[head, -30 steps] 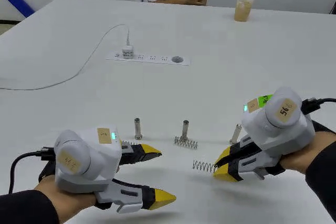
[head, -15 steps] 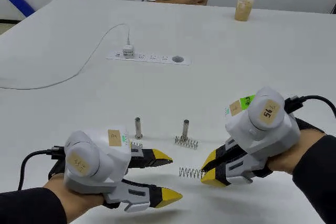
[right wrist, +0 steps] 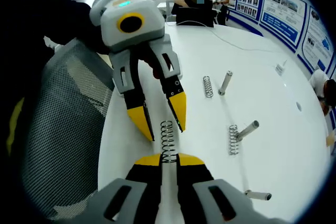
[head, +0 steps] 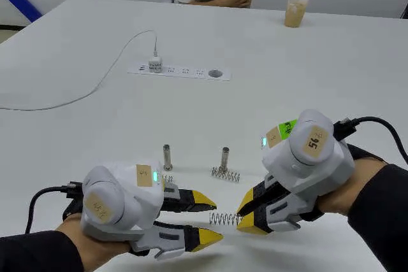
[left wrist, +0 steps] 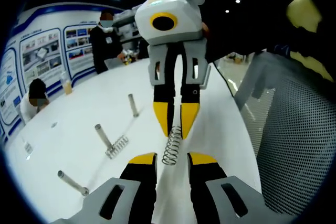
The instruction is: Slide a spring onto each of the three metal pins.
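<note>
head: white table (head: 306,62), power strip (head: 180,69) far beyond the grippers; right gripper (head: 244,211) clamps spring (head: 224,218), left gripper (head: 217,218) open at its free end | left gripper view: pins (left wrist: 103,136) left of jaws, poster wall (left wrist: 79,38) behind | right gripper view: mesh chair (right wrist: 58,129) left of jaws

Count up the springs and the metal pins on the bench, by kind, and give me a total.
Springs: 3, one held in the right claw, two lying loose.
Metal pins: 3.
Total: 6.
</note>
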`<action>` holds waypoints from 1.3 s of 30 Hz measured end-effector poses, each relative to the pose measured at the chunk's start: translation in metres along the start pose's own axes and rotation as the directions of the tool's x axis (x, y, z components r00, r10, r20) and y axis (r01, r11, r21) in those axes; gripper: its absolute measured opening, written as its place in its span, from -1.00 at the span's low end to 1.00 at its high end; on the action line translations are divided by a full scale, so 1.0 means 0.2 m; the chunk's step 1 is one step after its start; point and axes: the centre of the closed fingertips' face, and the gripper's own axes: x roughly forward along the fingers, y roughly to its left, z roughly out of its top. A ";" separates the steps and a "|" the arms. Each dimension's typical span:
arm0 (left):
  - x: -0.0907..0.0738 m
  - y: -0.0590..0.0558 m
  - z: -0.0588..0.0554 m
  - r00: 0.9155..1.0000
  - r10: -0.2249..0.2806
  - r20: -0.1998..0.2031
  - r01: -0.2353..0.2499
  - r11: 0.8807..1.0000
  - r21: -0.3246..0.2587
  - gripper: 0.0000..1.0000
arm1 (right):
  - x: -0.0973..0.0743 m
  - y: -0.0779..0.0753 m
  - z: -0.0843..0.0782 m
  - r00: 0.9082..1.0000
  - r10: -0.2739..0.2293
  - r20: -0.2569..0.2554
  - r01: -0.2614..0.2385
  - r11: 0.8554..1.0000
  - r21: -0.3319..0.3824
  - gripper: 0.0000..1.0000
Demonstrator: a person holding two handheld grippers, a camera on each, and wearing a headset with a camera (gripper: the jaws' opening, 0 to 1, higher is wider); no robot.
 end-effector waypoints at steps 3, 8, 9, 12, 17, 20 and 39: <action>0.00 -0.01 0.00 1.000 -0.007 0.000 0.007 1.000 0.013 -0.62 | 0.00 0.01 0.00 1.000 0.004 -0.005 -0.004 1.000 -0.003 -0.77; 0.00 -0.01 0.00 1.000 -0.010 0.000 0.010 1.000 0.023 -0.71 | 0.00 0.01 0.00 1.000 0.008 -0.011 -0.008 1.000 -0.007 -0.77; 0.00 -0.01 0.00 1.000 -0.010 0.000 0.010 1.000 0.023 -0.72 | 0.00 0.02 0.00 1.000 0.008 -0.011 -0.008 1.000 -0.007 -0.77; 0.00 -0.01 0.00 1.000 -0.010 -0.001 0.010 1.000 0.027 -0.74 | 0.00 0.02 0.00 1.000 0.010 -0.011 -0.010 1.000 -0.007 -0.77; 0.00 -0.02 0.00 1.000 -0.013 -0.002 0.013 1.000 0.027 -0.75 | -0.02 0.03 0.01 1.000 0.011 -0.011 -0.011 1.000 -0.009 -0.77; 0.00 -0.02 -0.01 1.000 -0.013 -0.004 0.013 1.000 0.026 -0.75 | -0.03 0.03 0.02 1.000 0.010 -0.009 -0.010 1.000 -0.014 -0.77; 0.00 -0.03 0.00 1.000 -0.018 0.001 0.018 0.999 0.027 -0.77 | -0.08 0.05 0.18 0.998 -0.003 0.057 0.006 0.999 -0.049 -0.77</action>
